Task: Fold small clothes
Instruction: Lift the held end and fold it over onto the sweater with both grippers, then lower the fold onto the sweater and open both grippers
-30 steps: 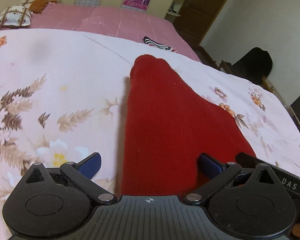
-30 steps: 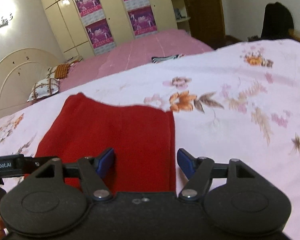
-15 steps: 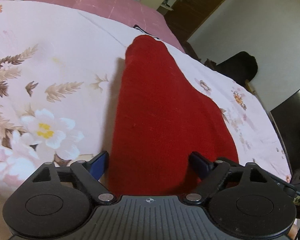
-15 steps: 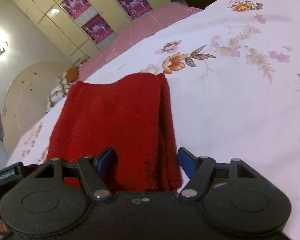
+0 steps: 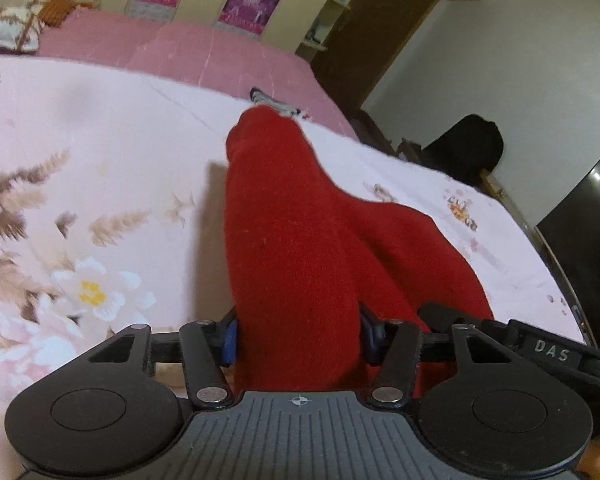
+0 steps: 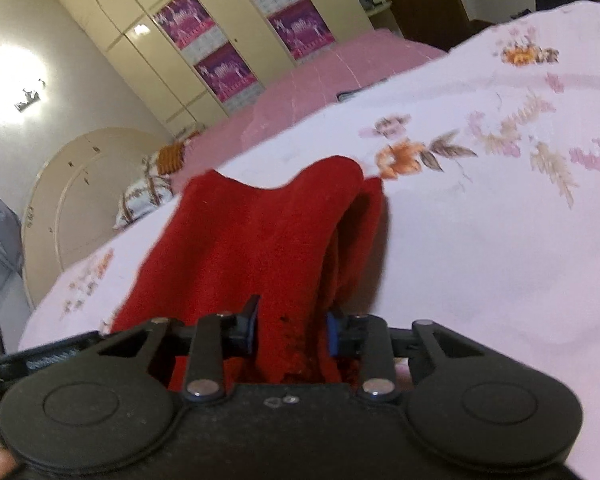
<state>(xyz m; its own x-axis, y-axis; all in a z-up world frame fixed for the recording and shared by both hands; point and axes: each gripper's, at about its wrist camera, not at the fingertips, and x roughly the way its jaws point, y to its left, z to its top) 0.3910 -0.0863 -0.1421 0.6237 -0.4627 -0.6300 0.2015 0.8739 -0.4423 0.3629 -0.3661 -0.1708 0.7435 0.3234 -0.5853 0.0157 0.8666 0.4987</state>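
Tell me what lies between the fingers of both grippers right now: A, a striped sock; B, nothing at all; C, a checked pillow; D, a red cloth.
D: the red cloth bunches up between the closing blue pads of the left gripper, and in the right wrist view it also sits between the closing pads of the right gripper.

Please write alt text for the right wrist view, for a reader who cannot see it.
The right gripper has its jaws closing on the near edge of a red cloth, bunched into a raised ridge between the blue pads. The cloth lies on a pale floral bedsheet, with a cream wardrobe behind.
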